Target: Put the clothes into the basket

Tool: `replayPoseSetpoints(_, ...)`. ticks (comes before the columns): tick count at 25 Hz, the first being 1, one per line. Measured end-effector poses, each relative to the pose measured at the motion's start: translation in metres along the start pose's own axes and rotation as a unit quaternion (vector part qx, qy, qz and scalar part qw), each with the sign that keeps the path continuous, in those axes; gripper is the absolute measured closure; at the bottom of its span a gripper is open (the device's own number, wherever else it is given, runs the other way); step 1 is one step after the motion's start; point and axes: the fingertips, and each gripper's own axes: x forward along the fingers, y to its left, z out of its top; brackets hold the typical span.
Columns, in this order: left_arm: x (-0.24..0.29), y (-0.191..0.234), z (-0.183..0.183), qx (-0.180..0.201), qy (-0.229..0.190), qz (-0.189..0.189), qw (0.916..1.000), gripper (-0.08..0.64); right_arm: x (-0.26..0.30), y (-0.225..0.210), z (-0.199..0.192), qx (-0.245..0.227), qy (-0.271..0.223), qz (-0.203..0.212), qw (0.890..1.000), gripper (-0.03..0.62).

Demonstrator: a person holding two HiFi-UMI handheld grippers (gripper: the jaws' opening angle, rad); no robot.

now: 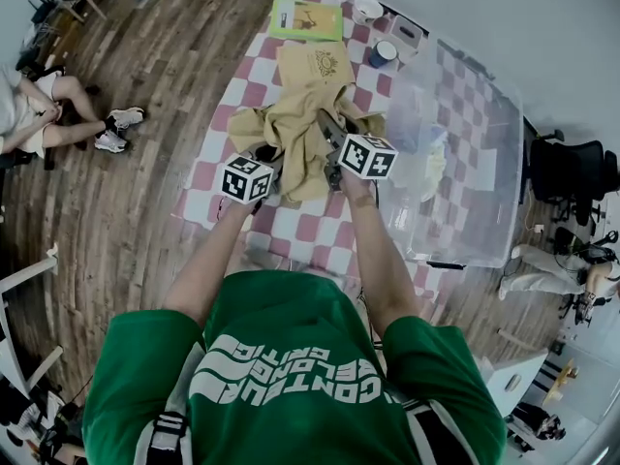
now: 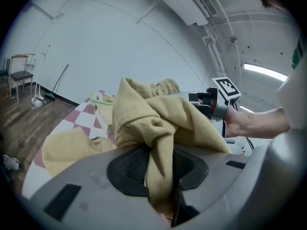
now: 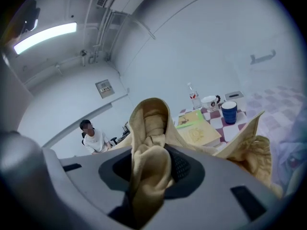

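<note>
Left gripper point(image 2: 158, 169) jaws narrow, clamped on a fold of tan garment point(image 1: 295, 143), right gripper point(image 3: 151, 169) pinching the same cloth, checkered table point(image 1: 291, 231) beneath, clear basket point(image 1: 475, 172) right.

Bright, even light from a ceiling strip lamp point(image 3: 45, 35); strong fisheye warp, dark corners.

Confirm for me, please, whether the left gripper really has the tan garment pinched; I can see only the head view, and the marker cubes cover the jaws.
Observer: Yes. In the left gripper view the left gripper is closed on a fold of the tan garment, which passes between its black pads.
Operator: Thank you. Does the right one grip it too?
Observer: It does. In the right gripper view the right gripper is closed on a bunched fold of the same garment.
</note>
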Motion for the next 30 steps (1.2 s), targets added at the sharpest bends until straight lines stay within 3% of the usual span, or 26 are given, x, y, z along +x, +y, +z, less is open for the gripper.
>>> replayPoseSetpoints(10,-0.039,-0.026,0.1,0.078,-0.076,0.002,0.994,0.471,-0.033,0.059,0.096,-0.046,-0.096,0.041,0.994,0.465)
replayPoseSetpoints(21,-0.072,-0.064,0.2,0.138,-0.148,-0.005,0.9793,0.471,-0.076,0.119,0.194,-0.113,-0.17,0.07,0.976,0.465)
replayPoseSetpoints(30,-0.093,-0.1,0.29,0.191,-0.197,-0.015,0.9616,0.472,-0.113,0.165,0.279,-0.162,-0.229,0.085,0.956,0.465)
